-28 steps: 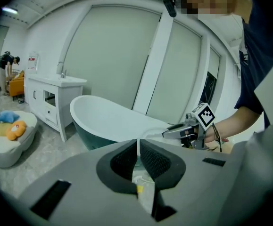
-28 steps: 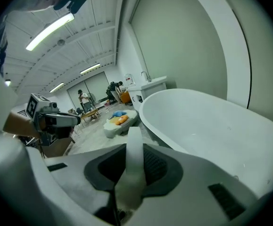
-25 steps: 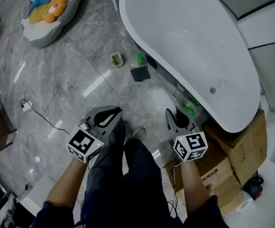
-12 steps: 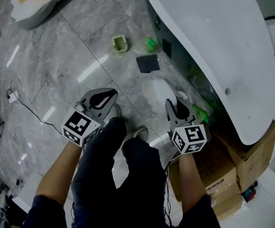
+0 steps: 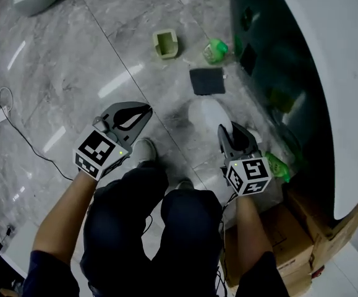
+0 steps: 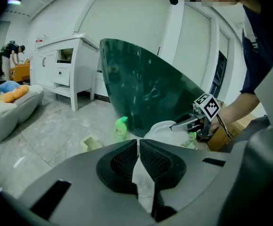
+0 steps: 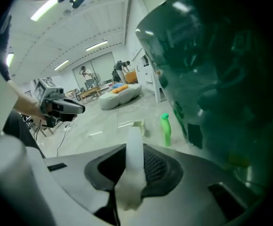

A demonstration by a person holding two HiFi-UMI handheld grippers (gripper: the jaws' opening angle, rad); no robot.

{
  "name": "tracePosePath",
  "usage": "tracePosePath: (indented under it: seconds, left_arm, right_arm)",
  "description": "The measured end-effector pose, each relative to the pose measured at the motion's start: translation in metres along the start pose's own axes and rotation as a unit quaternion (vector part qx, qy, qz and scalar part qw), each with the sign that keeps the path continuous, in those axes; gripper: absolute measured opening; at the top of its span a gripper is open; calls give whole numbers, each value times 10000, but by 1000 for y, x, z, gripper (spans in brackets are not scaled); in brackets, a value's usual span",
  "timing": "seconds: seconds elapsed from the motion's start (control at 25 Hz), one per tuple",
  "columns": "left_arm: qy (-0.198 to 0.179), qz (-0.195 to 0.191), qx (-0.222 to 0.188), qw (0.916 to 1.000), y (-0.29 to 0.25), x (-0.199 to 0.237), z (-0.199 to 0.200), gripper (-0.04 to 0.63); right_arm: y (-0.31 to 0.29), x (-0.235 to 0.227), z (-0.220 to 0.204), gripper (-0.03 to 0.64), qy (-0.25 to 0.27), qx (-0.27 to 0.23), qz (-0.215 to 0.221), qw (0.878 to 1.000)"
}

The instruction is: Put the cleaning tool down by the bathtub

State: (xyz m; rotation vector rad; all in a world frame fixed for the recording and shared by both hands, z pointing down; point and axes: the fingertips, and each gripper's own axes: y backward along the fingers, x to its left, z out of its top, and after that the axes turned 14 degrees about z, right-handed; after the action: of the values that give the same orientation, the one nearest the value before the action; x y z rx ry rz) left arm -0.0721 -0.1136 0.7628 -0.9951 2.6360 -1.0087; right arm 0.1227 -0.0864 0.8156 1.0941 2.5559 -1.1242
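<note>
Head view: person stands on grey marble floor, looking steeply down, one gripper per hand. R side of frame filled by bathtub, dark green outside w/ white rim.

Right gripper: jaws clamped on white handle of cleaning tool. Right gripper view shows handle pinched between both pads, sticking out fwd past jaw tips. Tool's white oval head lies just ahead of the gripper, low and close to the tub's green side. Can't tell if head touches floor. Tool in grip, not set down.

Left gripper: jaws drawn together, only a thin slit between pads, nothing in them. Held well apart from tool, over bare floor, left of person's legs.

Other items on floor near tub:
- green bottle, upright, just beside tub base
- dark pad, flat, between bottle and tool head
- pale green container, left of bottle
- 2nd small green bottle, close to right gripper's marker cube, by tub

Cardboard boxes under tub's near end. Cable trails across floor far left. Light shoe below left gripper
</note>
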Motion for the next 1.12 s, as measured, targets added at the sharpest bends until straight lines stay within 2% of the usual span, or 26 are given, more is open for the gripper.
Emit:
tracePosePath:
  seconds: [0.24, 0.6, 0.84, 1.12]
  left_arm:
    - [-245, -16, 131, 9996, -39, 11, -61, 43]
    - [-224, 92, 265, 9994, -67, 24, -124, 43]
    - [-327, 56, 334, 9989, -78, 17, -141, 43]
    - [-290, 39, 288, 9992, -84, 11, -138, 43]
  right_arm:
    - [-51, -25, -53, 94, 169, 154, 155, 9996]
    - [-107, -49, -123, 94, 381, 469, 373, 9975]
    - [-128, -53, -156, 94, 609, 672, 420, 9950]
    - [-135, -54, -184, 95, 929, 823, 255, 9919]
